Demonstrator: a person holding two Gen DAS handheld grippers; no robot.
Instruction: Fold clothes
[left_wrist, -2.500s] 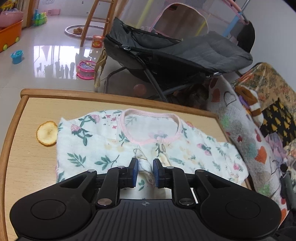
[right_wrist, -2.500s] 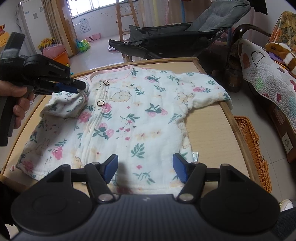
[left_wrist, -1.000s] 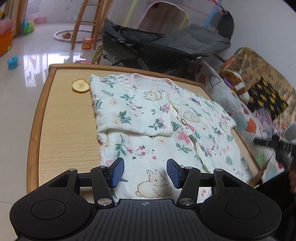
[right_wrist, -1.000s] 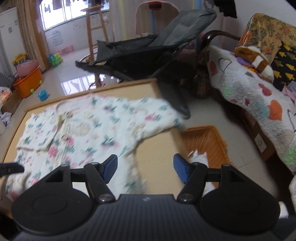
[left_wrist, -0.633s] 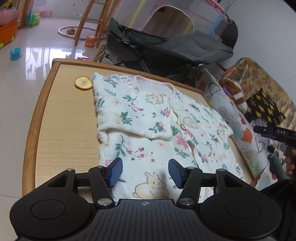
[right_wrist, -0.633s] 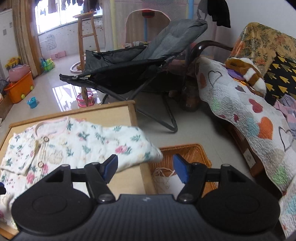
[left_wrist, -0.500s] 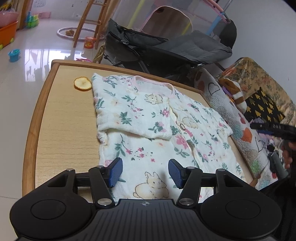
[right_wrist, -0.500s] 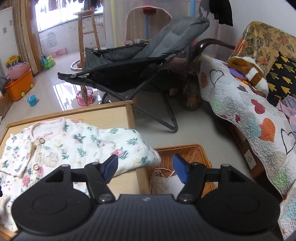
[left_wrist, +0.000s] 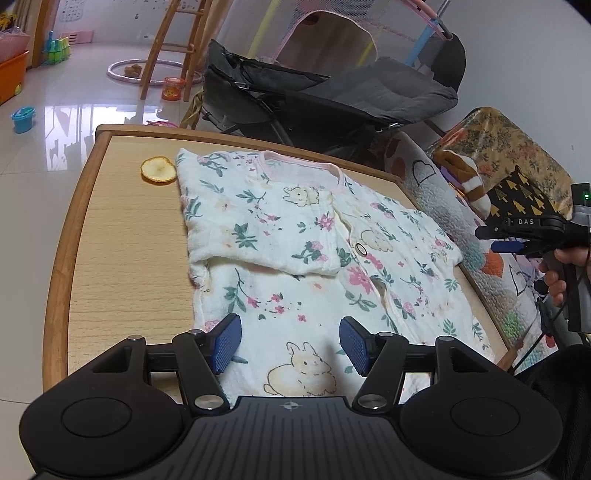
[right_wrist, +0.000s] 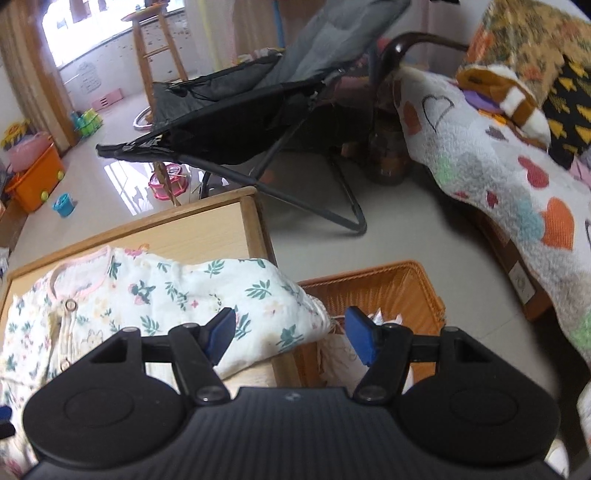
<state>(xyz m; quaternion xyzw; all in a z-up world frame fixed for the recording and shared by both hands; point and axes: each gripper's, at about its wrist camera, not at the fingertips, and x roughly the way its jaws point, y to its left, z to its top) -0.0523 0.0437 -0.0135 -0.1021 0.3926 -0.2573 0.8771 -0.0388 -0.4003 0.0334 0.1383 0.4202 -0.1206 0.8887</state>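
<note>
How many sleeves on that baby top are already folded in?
1: the sleeve on the orange-slice side lies folded over the chest. The other sleeve is still spread out, overhanging the table edge above the wicker basket.

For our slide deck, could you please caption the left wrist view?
Floral baby top on the wooden table, one sleeve folded in; left tool opening above its hem, holding nothing.
</note>
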